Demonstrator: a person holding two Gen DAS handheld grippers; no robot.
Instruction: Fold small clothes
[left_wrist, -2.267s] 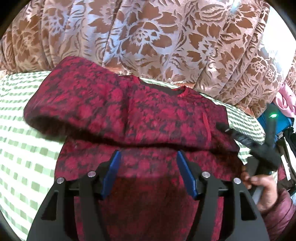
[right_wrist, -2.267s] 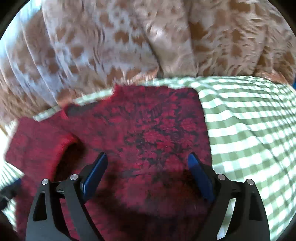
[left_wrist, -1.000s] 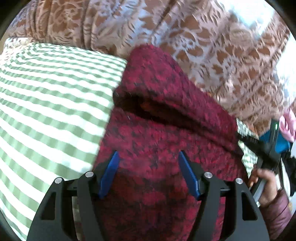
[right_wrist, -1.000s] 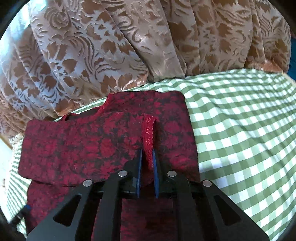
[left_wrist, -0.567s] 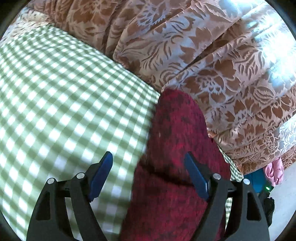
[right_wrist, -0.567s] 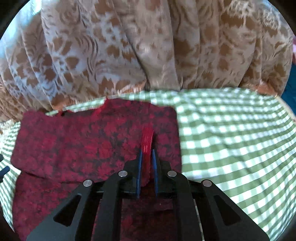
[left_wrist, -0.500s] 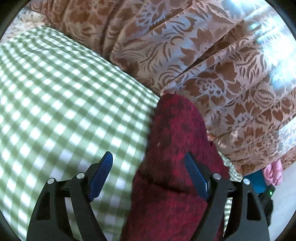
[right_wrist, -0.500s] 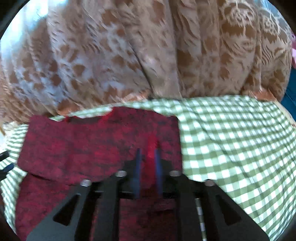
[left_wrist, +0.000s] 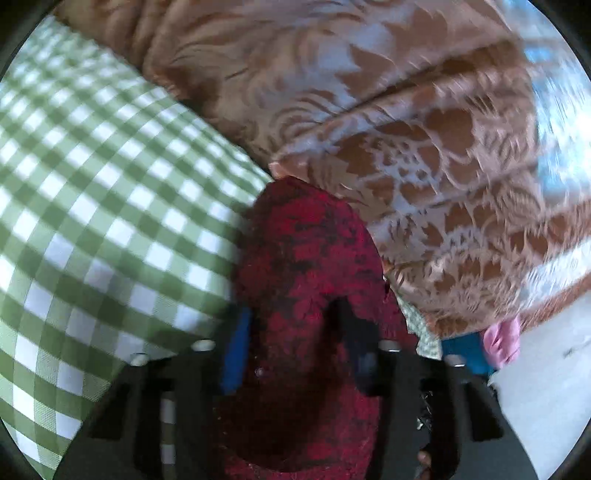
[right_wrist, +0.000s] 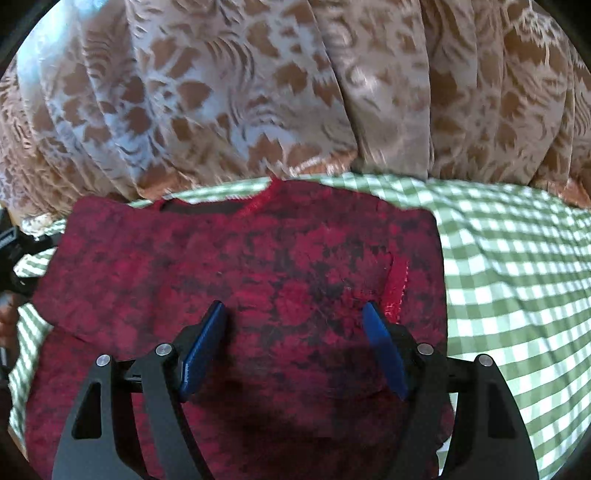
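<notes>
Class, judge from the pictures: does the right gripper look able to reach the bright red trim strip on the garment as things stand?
Probably yes. The right gripper, jaws just opened and holding nothing, hangs over the red garment; the trim strip lies uncovered just beyond its right finger.

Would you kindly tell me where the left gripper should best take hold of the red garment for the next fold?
Probably the folded sleeve's rounded outer end, approached from the checked-cloth side: that edge is free and thick, while the curtain crowds its other side. The left gripper, jaws just closing, already straddles it.
</notes>
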